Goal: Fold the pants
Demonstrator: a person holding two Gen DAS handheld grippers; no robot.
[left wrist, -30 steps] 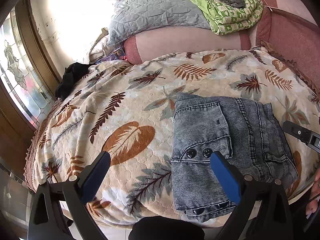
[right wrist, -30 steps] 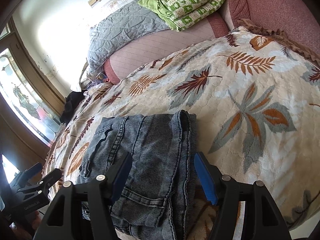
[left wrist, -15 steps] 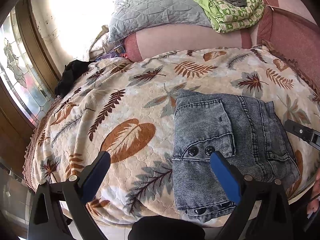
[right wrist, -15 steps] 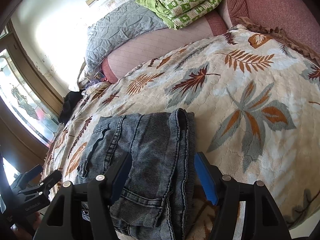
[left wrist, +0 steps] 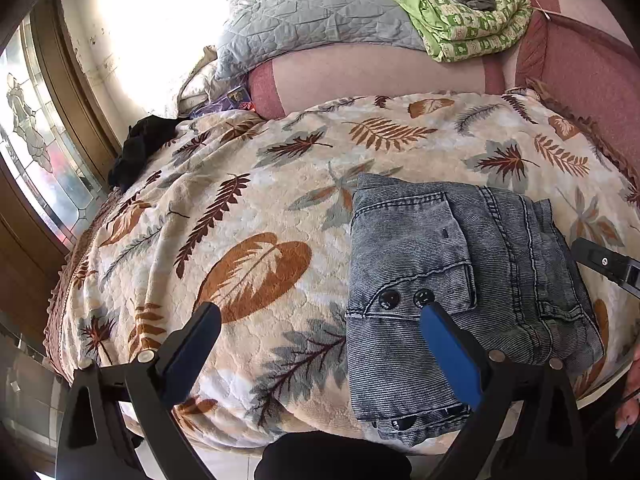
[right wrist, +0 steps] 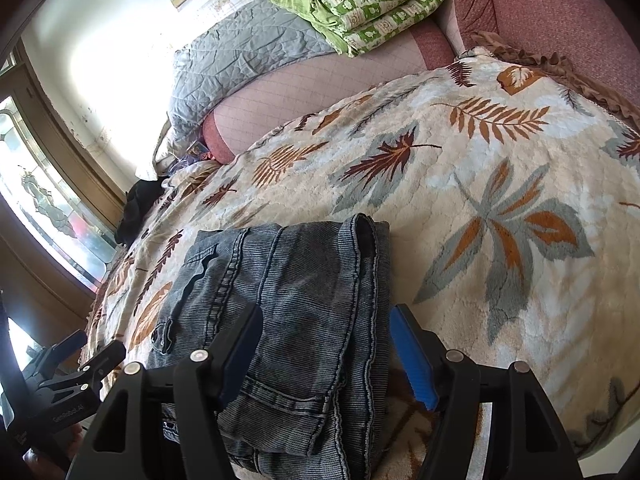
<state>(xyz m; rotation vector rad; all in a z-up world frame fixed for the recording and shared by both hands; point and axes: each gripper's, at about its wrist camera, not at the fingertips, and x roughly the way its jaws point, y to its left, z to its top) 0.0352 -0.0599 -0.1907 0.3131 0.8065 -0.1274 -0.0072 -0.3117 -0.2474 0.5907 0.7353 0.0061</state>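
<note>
Your left tongs (left wrist: pixel 320 316) gaped, released | right tongs (right wrist: pixel 324 320) spread, gripping nothing | folded pants (left wrist: pixel 452 280) on bed (left wrist: pixel 248 200), near hem hidden behind fingers.

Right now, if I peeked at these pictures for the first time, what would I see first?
You would first see the folded grey jeans, lying in a thick bundle near the front edge of the bed. Under them spreads a fluffy cream blanket covered in big brown and grey leaves. At the bottom, two pairs of black tongs with blue pads, the left tongs and the right tongs, stand open above the jeans, holding nothing.
</note>
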